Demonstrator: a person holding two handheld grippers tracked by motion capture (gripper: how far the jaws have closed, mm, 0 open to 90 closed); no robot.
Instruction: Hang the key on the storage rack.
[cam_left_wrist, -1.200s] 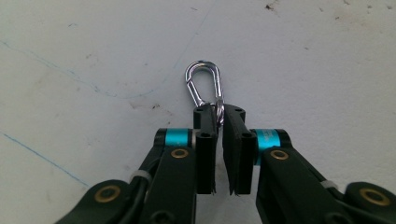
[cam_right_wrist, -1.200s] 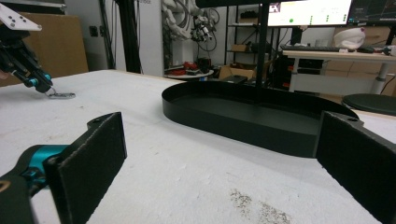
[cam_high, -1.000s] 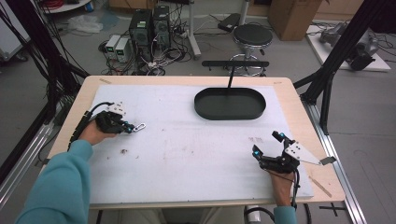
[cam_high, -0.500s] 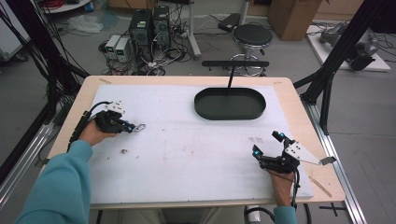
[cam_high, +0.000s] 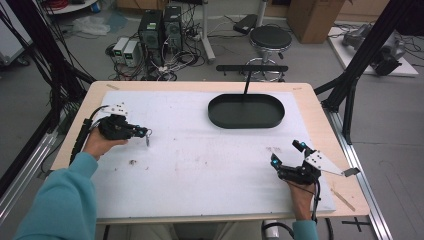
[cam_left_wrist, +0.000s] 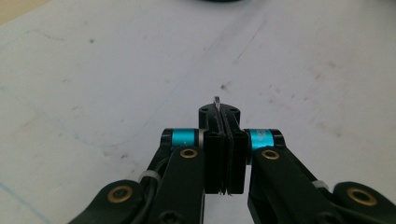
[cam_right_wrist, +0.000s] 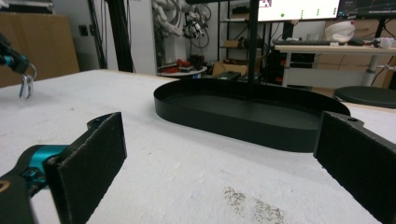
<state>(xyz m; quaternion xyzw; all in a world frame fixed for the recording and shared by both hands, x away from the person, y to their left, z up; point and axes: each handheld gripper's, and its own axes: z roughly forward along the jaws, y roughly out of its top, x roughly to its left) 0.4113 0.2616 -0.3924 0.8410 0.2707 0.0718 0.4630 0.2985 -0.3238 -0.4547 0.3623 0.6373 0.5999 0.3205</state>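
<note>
My left gripper grips a small metal piece, right gripper open, empty. I'd carry it level to the far tray, keeping the clamp tight.

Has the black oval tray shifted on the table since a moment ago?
No. The black oval tray sits where it did, same spot against the table's far edge.
</note>
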